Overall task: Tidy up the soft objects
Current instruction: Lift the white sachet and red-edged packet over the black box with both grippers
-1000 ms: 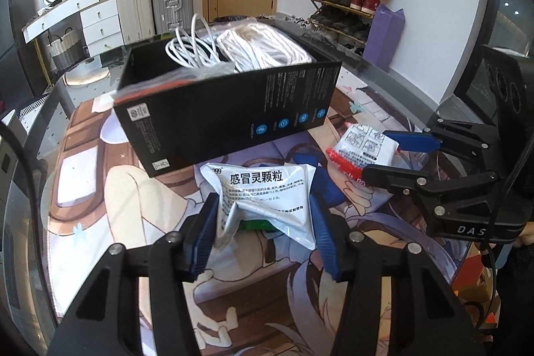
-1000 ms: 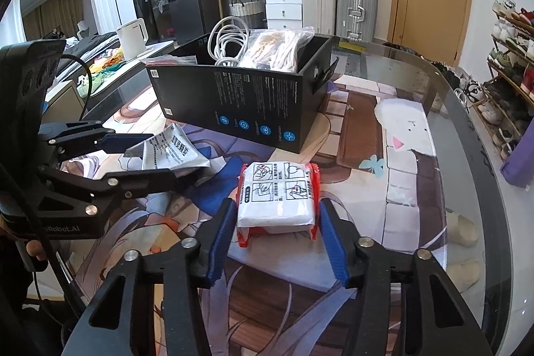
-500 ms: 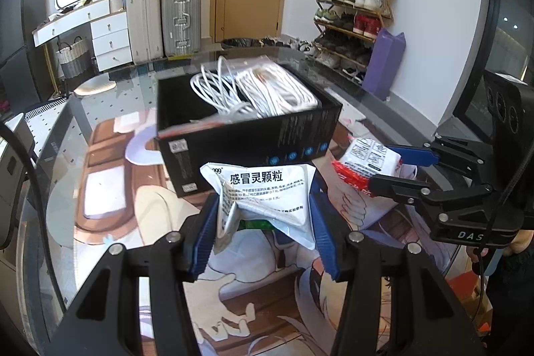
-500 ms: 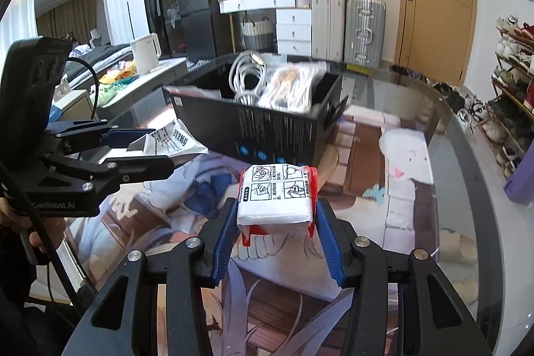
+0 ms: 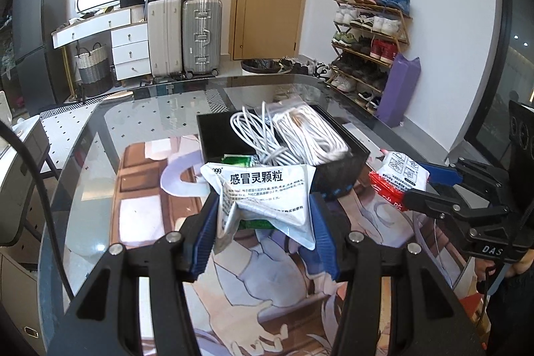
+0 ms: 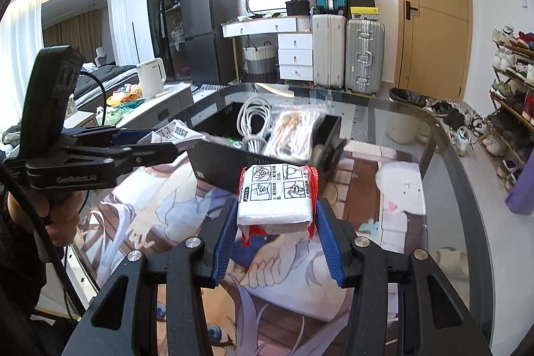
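My left gripper (image 5: 262, 222) is shut on a crumpled white medicine sachet (image 5: 263, 196) with Chinese print, held in the air just in front of a black box (image 5: 337, 170). My right gripper (image 6: 275, 216) is shut on a white and red tissue pack (image 6: 277, 192), also raised, near the box's front wall (image 6: 217, 165). The box holds white coiled cables (image 5: 293, 135) and a green packet (image 5: 237, 159). The tissue pack also shows in the left wrist view (image 5: 398, 177), and the sachet in the right wrist view (image 6: 175, 134).
The box stands on a printed mat (image 6: 367, 182) on a glass table (image 5: 150, 109). Suitcases (image 5: 185, 32), a white dresser (image 5: 128, 44), a door and a shoe rack (image 5: 370, 35) stand beyond the table. A kettle (image 6: 152, 77) sits on a side counter.
Both grippers have risen with their packs and now look down into the box from above its front wall. The box appears lower and farther in both views.
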